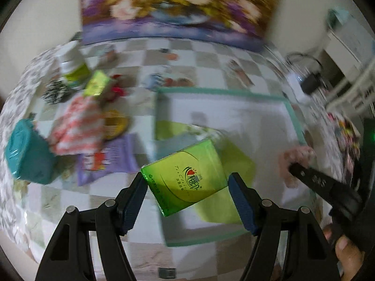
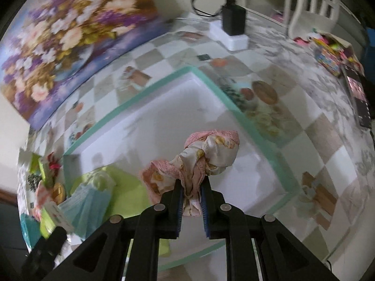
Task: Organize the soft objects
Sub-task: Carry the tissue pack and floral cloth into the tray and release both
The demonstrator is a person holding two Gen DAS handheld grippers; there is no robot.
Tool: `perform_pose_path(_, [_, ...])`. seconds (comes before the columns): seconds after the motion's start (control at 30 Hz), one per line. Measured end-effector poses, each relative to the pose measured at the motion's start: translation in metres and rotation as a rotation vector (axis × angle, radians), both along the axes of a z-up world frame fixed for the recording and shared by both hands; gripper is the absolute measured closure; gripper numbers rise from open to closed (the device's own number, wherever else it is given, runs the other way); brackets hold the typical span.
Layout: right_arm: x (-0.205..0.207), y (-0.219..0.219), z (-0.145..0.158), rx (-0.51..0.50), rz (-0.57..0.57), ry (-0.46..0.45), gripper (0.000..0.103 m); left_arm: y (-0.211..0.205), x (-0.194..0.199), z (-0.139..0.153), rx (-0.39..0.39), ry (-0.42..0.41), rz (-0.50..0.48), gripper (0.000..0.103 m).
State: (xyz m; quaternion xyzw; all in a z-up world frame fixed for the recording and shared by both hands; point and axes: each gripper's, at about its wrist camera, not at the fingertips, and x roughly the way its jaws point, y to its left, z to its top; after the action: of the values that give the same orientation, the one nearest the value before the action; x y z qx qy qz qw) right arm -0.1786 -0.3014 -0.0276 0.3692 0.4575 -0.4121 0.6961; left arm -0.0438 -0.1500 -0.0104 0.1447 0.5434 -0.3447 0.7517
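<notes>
I see the tray (image 2: 246, 117) lying on the table (image 1: 211, 70), with the painting (image 1: 178, 7) standing behind it against the wall. To the tray's left sit the wrapped packets (image 1: 77, 126), a bottle (image 1: 70, 68) and a lidded tub (image 1: 28, 154); the charger block (image 2: 233, 21) sits behind its right corner. Folded cloths (image 2: 93, 196) lie in the tray's near left part.

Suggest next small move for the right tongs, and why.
Probably lower and open over the bare white floor of the tray. The right tongs are shut on the pink floral cloth, which hangs above that empty stretch, clear of the green and blue cloths at the tray's left end.
</notes>
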Motion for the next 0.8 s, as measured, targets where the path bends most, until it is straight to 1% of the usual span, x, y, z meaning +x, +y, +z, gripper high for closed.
perform_pose_path(0.1, [-0.004,-0.003,-0.003,0.007,-0.014,0.008,0.086,-0.012,-0.012,-0.003,0.006,-0.016,-0.051,0.030])
perform_pose_path(0.2, [-0.003,-0.003,-0.004,0.005,-0.016,0.016,0.085,-0.017,-0.016,-0.005,-0.005,-0.002,-0.082,0.030])
perform_pose_path(0.23, [-0.003,-0.004,-0.005,0.002,-0.014,0.018,0.084,-0.018,-0.016,-0.005,-0.010,0.006,-0.084,0.026])
perform_pose_path(0.27, [-0.002,-0.003,-0.005,0.000,-0.010,0.023,0.084,-0.017,-0.015,-0.005,-0.015,0.011,-0.082,0.019])
perform_pose_path(0.3, [-0.001,-0.003,-0.005,-0.002,-0.007,0.027,0.081,-0.016,-0.014,-0.005,-0.018,0.008,-0.074,0.015])
perform_pose_path(0.33, [0.000,-0.002,-0.005,-0.004,-0.004,0.031,0.075,-0.016,-0.013,-0.004,-0.017,0.002,-0.067,0.014])
perform_pose_path(0.37, [0.002,-0.002,-0.005,-0.005,0.003,0.036,0.072,-0.015,-0.012,-0.004,-0.015,-0.004,-0.060,0.014])
perform_pose_path(0.4, [0.003,-0.001,-0.005,-0.007,0.008,0.039,0.066,-0.014,-0.009,-0.004,-0.013,-0.004,-0.051,0.014])
perform_pose_path(0.43, [0.004,0.000,-0.005,-0.010,0.013,0.041,0.060,-0.012,-0.006,-0.004,-0.013,0.003,-0.035,0.014])
perform_pose_path(0.53, [0.006,0.002,-0.005,-0.019,0.022,0.051,0.053,-0.004,0.005,-0.005,-0.005,0.016,0.025,0.014])
perform_pose_path(0.6, [0.009,0.003,-0.006,-0.023,0.032,0.063,0.048,0.003,0.015,-0.005,0.012,0.003,0.079,0.014])
perform_pose_path(0.63, [0.012,0.006,-0.007,-0.026,0.047,0.075,0.045,0.007,0.020,-0.004,0.020,-0.004,0.109,0.014])
perform_pose_path(0.7, [0.019,0.011,-0.009,-0.037,0.085,0.093,0.044,0.014,0.030,-0.004,0.035,-0.016,0.159,0.014])
perform_pose_path(0.77, [0.028,0.019,-0.009,-0.049,0.135,0.101,0.039,0.022,0.039,-0.003,0.044,-0.022,0.205,0.013])
perform_pose_path(0.8, [0.033,0.023,-0.008,-0.057,0.162,0.098,0.034,0.027,0.044,-0.002,0.046,-0.023,0.229,0.012])
